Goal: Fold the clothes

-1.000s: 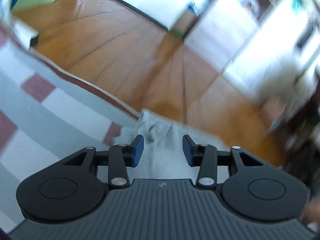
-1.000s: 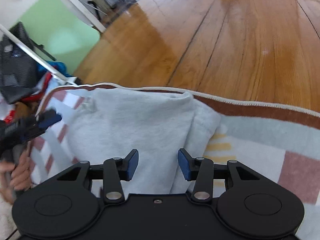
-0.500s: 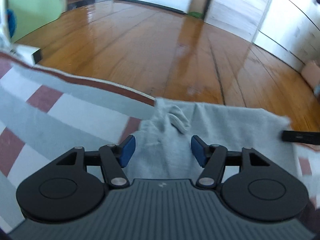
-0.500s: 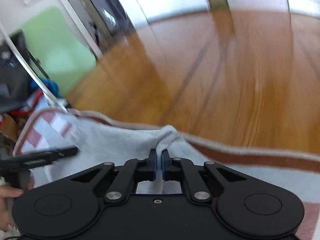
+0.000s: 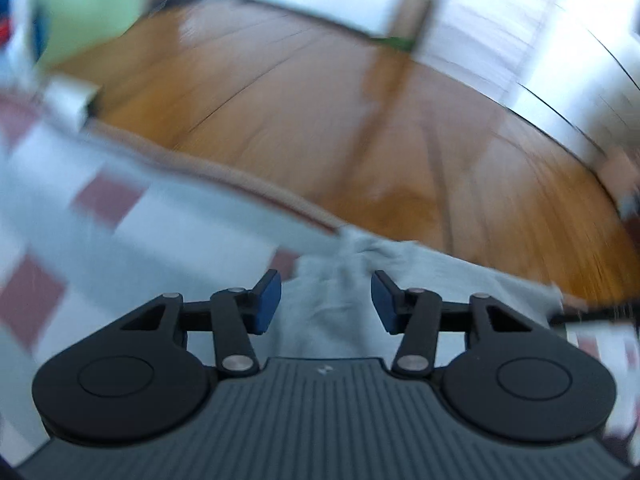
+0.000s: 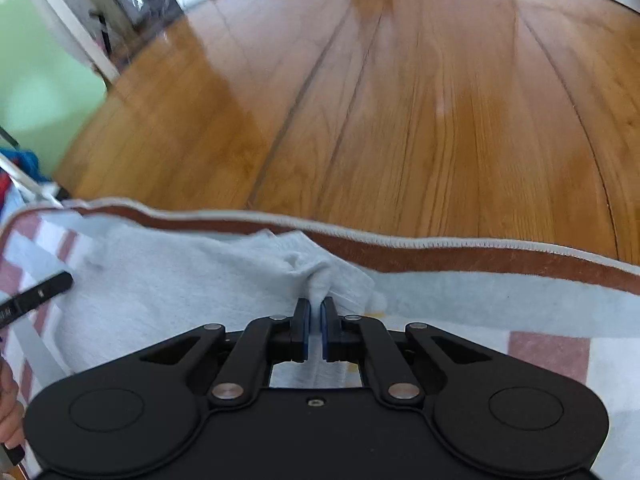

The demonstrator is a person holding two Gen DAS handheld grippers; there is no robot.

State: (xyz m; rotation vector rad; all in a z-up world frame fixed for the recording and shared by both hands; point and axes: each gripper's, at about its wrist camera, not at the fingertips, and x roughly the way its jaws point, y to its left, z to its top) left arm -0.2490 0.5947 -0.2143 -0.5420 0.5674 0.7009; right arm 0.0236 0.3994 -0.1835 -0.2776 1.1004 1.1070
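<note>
pale grey fleecy garment (image 6: 168,288) spread flat on a checked blanket of white, grey and dusty-red squares with a brown, white-stitched border (image 6: 480,258), close to that border and the glossy wooden plank floor (image 6: 400,100) beyond. right gripper (image 6: 316,322) clenched on a pinched-up corner of the garment, blue pads nearly meeting with a ridge of cloth bunched between and just ahead of them. left gripper (image 5: 326,300) poised over the opposite corner, seen blurred in the left wrist view; jaws just now narrowing yet apart, blue fingertips (image 5: 267,300) on either side of a crumpled fold without pressing it. in the right wrist view, black tip of the left gripper at the far left edge above the cloth, with part of a hand (image 6: 8,412) below it. pale green panel (image 6: 36,92) upright at the left beyond the floor.
</note>
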